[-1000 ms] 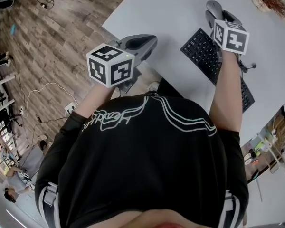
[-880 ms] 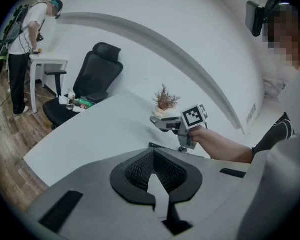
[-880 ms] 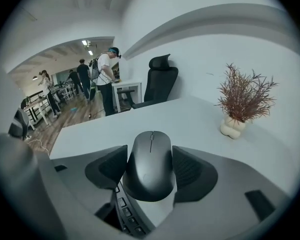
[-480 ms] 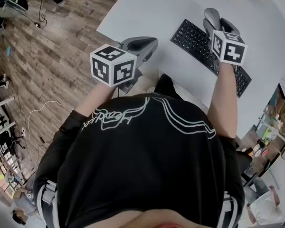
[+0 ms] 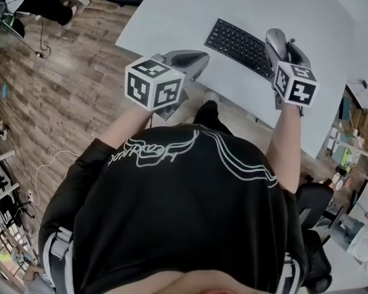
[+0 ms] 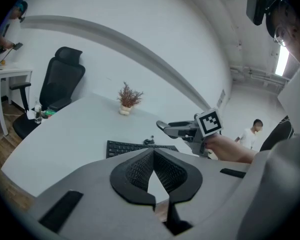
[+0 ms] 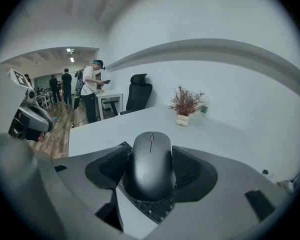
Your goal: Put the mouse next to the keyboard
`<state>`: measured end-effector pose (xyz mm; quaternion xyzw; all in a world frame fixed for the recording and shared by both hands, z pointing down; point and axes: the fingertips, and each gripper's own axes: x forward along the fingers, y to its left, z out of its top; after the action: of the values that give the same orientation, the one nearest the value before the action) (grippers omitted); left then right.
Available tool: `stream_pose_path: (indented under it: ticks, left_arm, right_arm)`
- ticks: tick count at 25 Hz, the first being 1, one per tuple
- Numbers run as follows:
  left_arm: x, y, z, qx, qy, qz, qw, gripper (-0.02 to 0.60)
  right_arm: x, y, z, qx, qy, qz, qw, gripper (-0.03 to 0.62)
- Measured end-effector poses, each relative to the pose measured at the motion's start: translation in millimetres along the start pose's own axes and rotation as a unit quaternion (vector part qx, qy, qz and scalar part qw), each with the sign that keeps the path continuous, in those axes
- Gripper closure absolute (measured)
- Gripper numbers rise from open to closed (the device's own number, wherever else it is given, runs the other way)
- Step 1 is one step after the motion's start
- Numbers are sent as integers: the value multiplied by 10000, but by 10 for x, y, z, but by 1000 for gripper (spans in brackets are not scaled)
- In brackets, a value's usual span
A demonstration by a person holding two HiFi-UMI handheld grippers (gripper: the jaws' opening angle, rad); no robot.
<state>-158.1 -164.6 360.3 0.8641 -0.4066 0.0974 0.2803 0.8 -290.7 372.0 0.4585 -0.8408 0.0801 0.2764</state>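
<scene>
Above the keyboard, your right hand-held gripper clamps the mouse; your left hand-held gripper is closed, empty.

Your right gripper clamps the mouse between its fingers, above the keyboard on the white table.

Garment: black shirt, short sleeves, white line graphic across the back. Tools: left tongs and right tongs, grey shells, black ribbed pads, each bearing a white marker cube printed with black squares.
</scene>
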Motion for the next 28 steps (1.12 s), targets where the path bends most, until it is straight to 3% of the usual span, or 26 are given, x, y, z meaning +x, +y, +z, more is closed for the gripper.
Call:
stream_pose_path:
  ticks: [6,13,28]
  left_arm:
    - [183,-384,-25,178,128,-459,9987,575]
    - [533,-714,-6,198,206,-672,9973,575]
    - [1646,-1513,-18,405,720,-967,9919,576]
  right_arm:
    - [-614,-305,-291,223,70,-513,9984,336]
    - [-1135,-795,-580,511,68,-868,9949,336]
    - [-1538,-2092,-1628,1331,447,-1339,9810,336]
